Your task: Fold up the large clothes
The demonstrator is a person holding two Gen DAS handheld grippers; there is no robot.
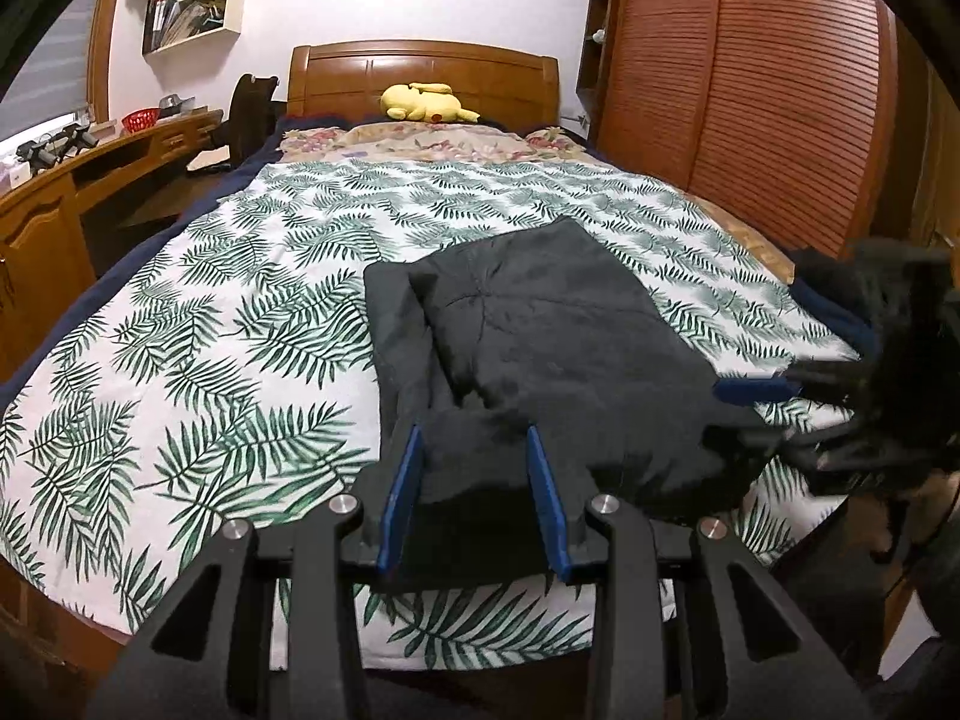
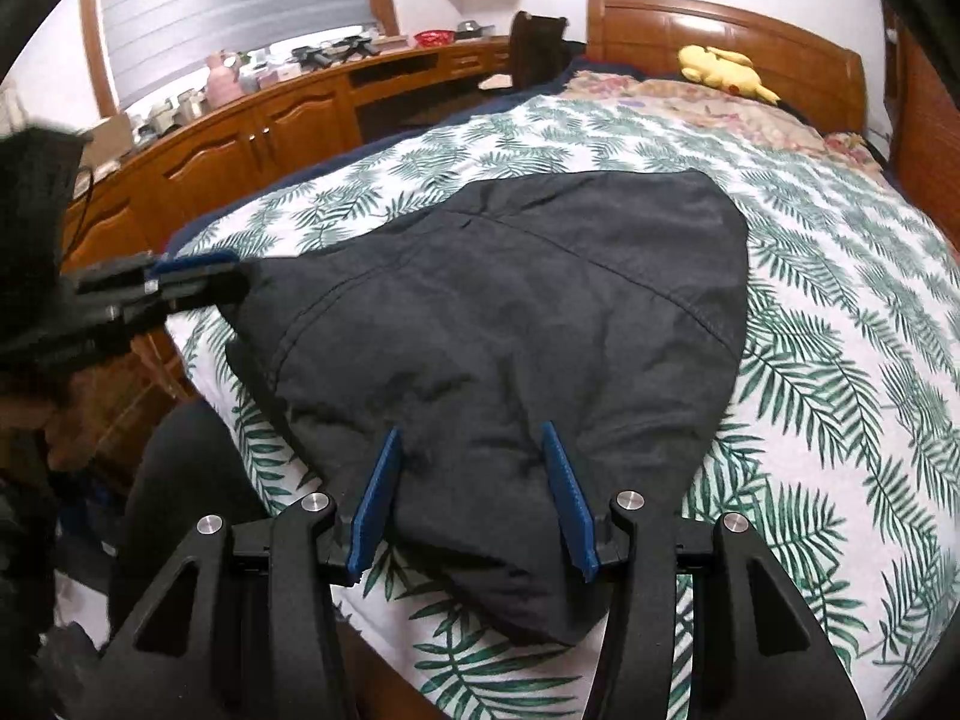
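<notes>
A large dark grey garment (image 1: 540, 348) lies folded on the bed's leaf-print cover (image 1: 240, 312), near the foot edge. It also shows in the right wrist view (image 2: 510, 312). My left gripper (image 1: 474, 438) is open, its blue fingers spread just over the garment's near edge, holding nothing. My right gripper (image 2: 471, 438) is open over the garment's near corner, empty. Each gripper shows in the other's view: the right at the garment's right edge (image 1: 756, 390), the left at its left corner (image 2: 192, 276).
A yellow plush toy (image 1: 429, 102) lies by the wooden headboard (image 1: 420, 69). A wooden desk with cabinets (image 2: 252, 126) runs along the bed's left side. A slatted wooden wardrobe (image 1: 750, 90) stands to the right. A chair (image 1: 249, 108) stands by the desk.
</notes>
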